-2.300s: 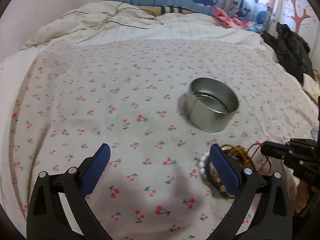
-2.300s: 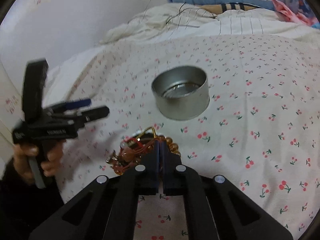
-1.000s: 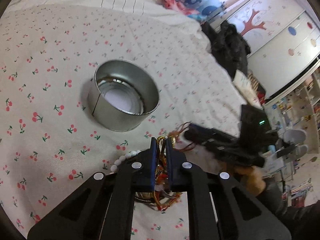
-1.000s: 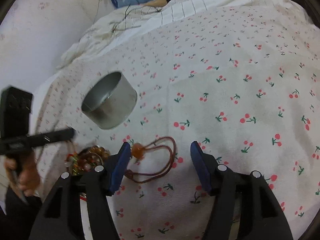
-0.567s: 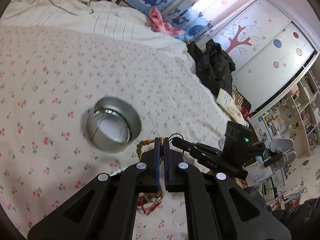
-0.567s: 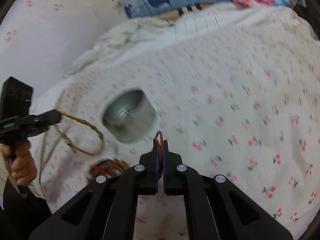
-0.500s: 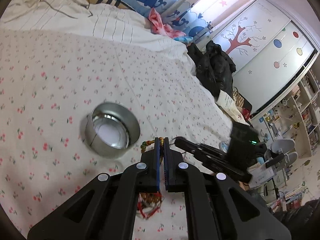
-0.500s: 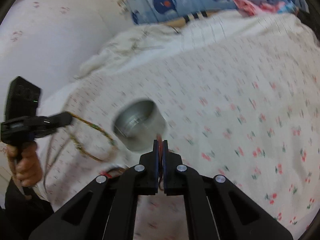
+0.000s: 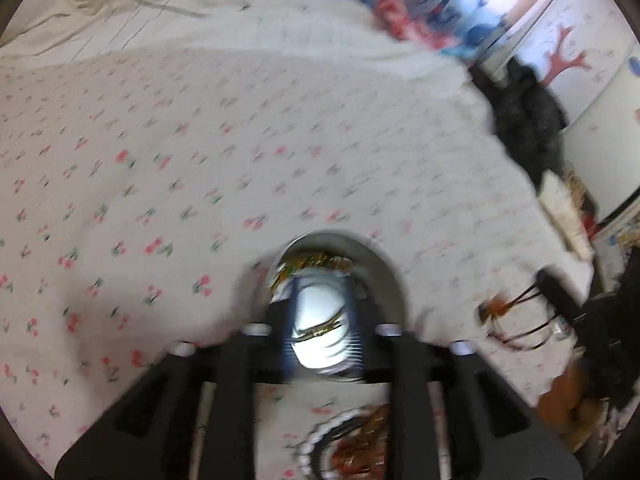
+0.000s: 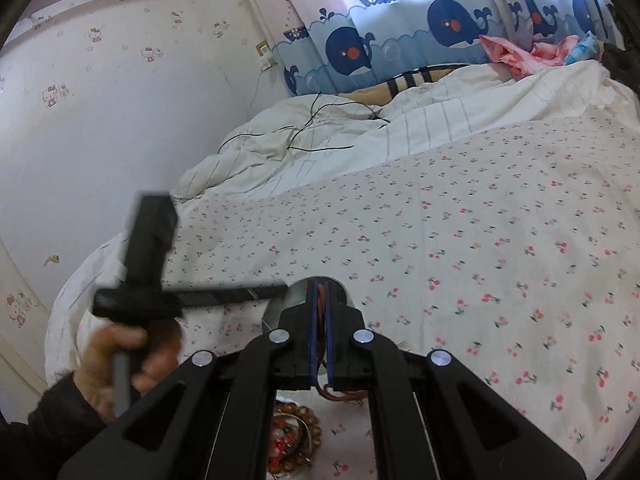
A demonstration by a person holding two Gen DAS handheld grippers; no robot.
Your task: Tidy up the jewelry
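In the blurred left wrist view my left gripper (image 9: pixel 320 300) hangs right over the round metal tin (image 9: pixel 386 268). Its jaws are opening, and the gold beaded bracelet (image 9: pixel 316 261) lies loose inside the tin, free of the pads. My right gripper (image 10: pixel 320 286) is shut on a red cord (image 10: pixel 321 300), lifted above the bed just right of the tin (image 10: pixel 296 296). The left wrist view shows the cord's amber bead (image 9: pixel 496 308) dangling from the right gripper (image 9: pixel 544 280). A hand holds the left gripper (image 10: pixel 280 291) at the left.
A pile of jewelry with white and brown beads (image 9: pixel 344 448) lies on the cherry-print sheet (image 9: pixel 200 140) near me; the right wrist view shows this pile (image 10: pixel 296 440) too. A crumpled quilt (image 10: pixel 360 140) sits at the far side. Dark clothes (image 9: pixel 528 120) mark the right edge.
My left gripper carried the gold bracelet over the tin, parted its jaws and let it fall in. My right gripper closed on the red cord and rose with it.
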